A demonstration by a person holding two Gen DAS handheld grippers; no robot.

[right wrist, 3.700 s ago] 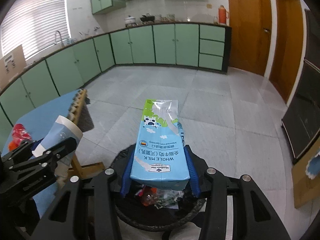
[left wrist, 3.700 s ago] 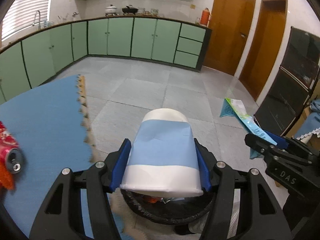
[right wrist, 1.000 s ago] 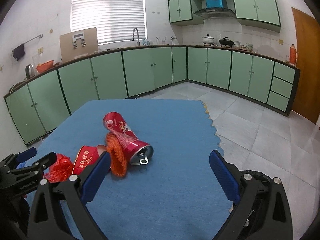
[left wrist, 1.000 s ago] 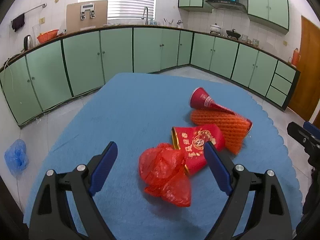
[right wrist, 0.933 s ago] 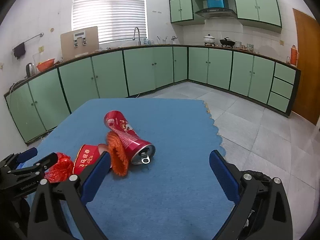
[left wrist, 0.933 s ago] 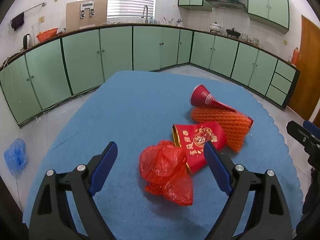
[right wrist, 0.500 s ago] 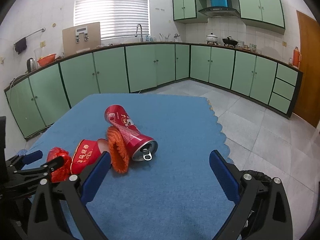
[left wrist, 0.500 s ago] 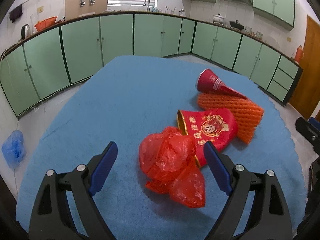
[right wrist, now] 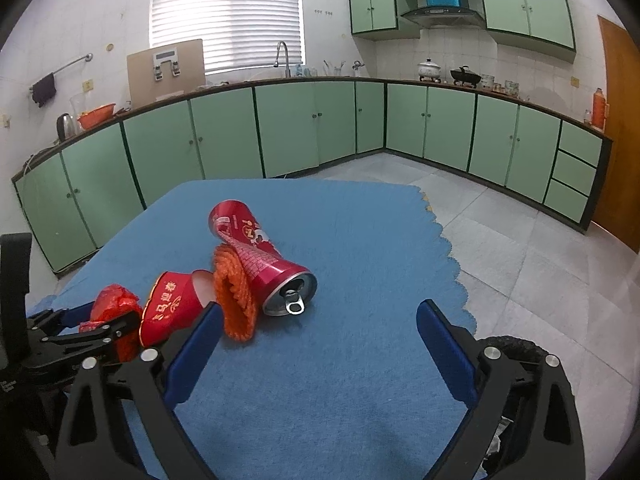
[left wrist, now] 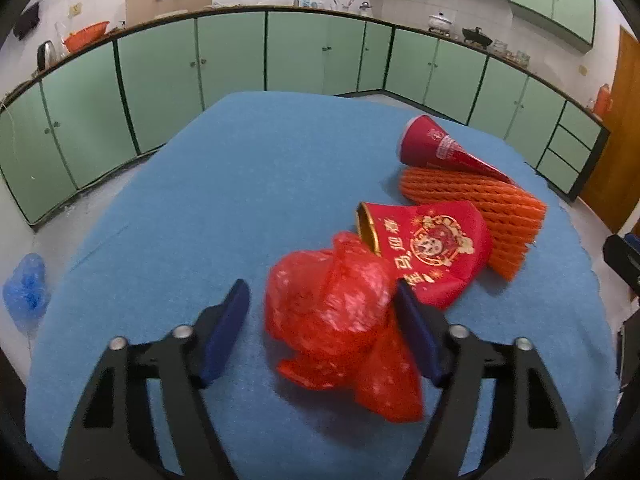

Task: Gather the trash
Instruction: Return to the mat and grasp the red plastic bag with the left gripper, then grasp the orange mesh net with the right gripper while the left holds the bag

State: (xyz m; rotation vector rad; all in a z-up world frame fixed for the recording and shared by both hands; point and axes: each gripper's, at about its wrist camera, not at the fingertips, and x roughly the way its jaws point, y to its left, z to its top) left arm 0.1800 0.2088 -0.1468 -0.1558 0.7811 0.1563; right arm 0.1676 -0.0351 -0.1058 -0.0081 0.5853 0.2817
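Left tool (left wrist: 320, 312) brackets a crumpled red plastic bag (left wrist: 336, 312) on the blue tabletop (left wrist: 248, 184), jaws partly open, right pad touching it. Right tool (right wrist: 318, 328) gapes wide, empty, near the red can (right wrist: 260, 260).

both grippers same build: left gripper (left wrist: 320, 322), right gripper (right wrist: 318, 332), black skeletal frames, blue finger pads (left wrist: 224, 328), silver screws

Plastic bag (left wrist: 332, 308) between left tool (left wrist: 320, 320) fingers, on table (left wrist: 240, 184). Paper cup (left wrist: 432, 252) just behind it, touching. Foam net (left wrist: 480, 204) behind cup, can (left wrist: 440, 148) behind net. Bin (right wrist: 516, 350) right of table, on floor.
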